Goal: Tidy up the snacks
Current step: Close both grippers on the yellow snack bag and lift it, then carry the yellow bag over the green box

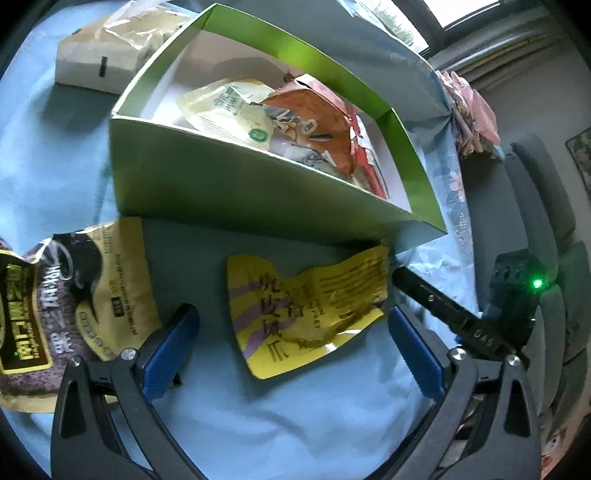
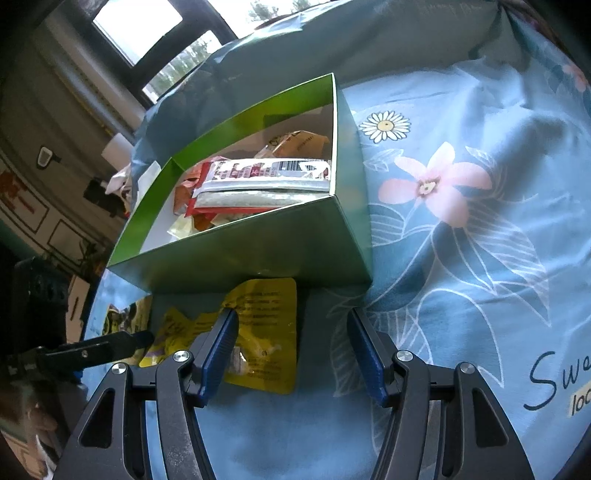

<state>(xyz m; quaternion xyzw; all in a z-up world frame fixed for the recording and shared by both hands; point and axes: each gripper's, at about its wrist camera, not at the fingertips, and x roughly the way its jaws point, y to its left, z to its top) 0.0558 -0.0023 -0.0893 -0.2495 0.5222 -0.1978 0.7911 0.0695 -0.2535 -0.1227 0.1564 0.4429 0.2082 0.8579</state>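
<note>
bedsheet [image 2: 461, 229]: blue, floral print | window [image 2: 140, 26]: behind bed | white carton [image 1: 92, 62]: on sheet

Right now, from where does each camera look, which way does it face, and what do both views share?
Left wrist: on the left gripper, facing down over the yellow packet toward the green box; its open blue fingers show.
Right wrist: on the right gripper, facing the box; its open fingers show.
Shared: box, yellow packet, floral cloth, each other's finger.

Home bedroom: floral bedsheet [image 2: 461, 206], window [image 2: 140, 26].
</note>
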